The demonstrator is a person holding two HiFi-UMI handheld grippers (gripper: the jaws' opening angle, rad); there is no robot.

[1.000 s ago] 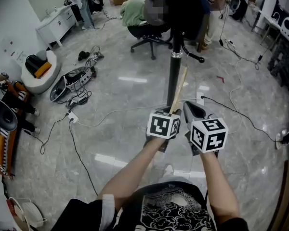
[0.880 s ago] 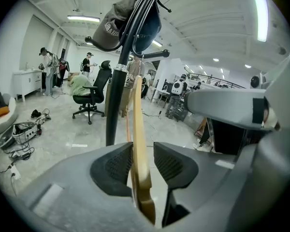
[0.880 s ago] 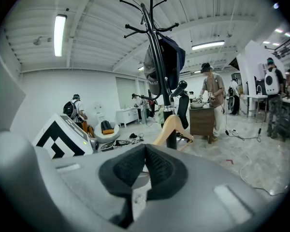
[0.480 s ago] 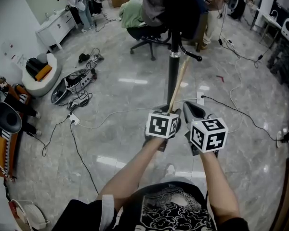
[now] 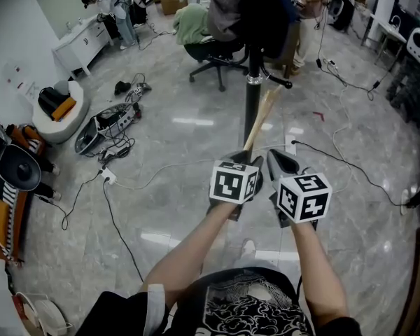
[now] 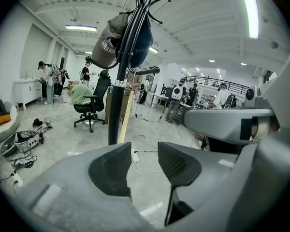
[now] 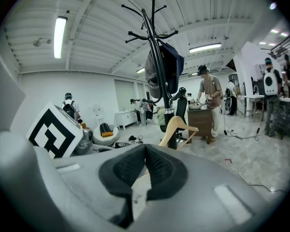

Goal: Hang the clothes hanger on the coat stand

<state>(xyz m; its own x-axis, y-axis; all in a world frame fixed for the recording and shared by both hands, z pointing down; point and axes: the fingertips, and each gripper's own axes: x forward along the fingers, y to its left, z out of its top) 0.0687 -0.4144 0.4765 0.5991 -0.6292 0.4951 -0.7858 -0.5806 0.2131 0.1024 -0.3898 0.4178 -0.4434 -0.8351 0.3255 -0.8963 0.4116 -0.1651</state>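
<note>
At the centre of the head view, the wooden clothes hanger point(image 5: 260, 121) stands tilted in front of the black pole of the coat stand point(image 5: 252, 110). Its upper end is near the pole's metal collar and its lower end sits between the two grippers.

The right gripper point(image 7: 145, 148) has its jaws closed together, and the hanger's lower arm runs down into them. The jaws of the left gripper point(image 6: 145, 152) have just been opening and now stand wide apart. Nothing lies between its pads. In its own view the hanger shows beyond them, at upper left, just beside the pole.

The hanger is well below the stand's upper hooks. Dark garments point(image 6: 117, 41) hang from those hooks. An office chair point(image 5: 208, 53) stands beyond the stand, at the top of the head view.
</note>
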